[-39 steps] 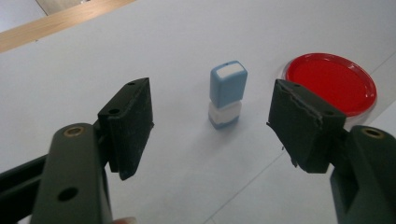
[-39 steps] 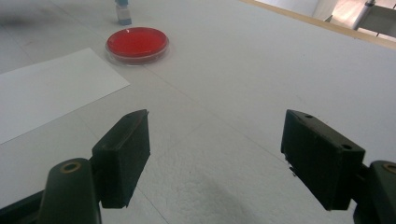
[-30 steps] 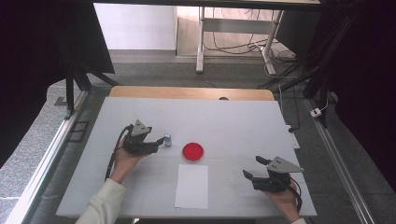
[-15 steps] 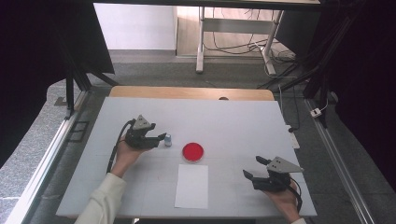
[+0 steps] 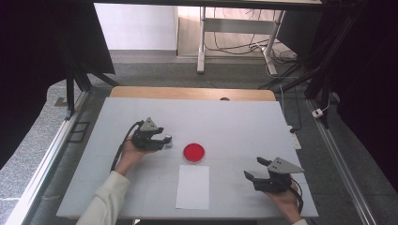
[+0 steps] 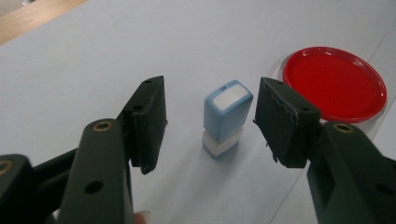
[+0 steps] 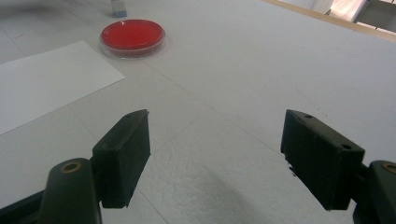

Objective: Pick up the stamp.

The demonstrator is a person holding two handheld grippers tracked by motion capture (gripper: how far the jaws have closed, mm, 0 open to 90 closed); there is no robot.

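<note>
High view: the left claw (image 5: 165,139) brackets a small blue stamp (image 5: 168,140) standing on the white surface (image 5: 234,122), just beside a red dish (image 5: 194,152); left claw view: the jaws have just been closing, pads not yet touching the stamp, which may topple if one pad lands first; right claw view: the right claw (image 7: 215,154) is wide open, holding nothing.

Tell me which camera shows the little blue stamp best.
The left gripper view: the stamp stands close up between the open jaws, untouched. The high view shows it as a speck; the right gripper view catches just its base.
</note>
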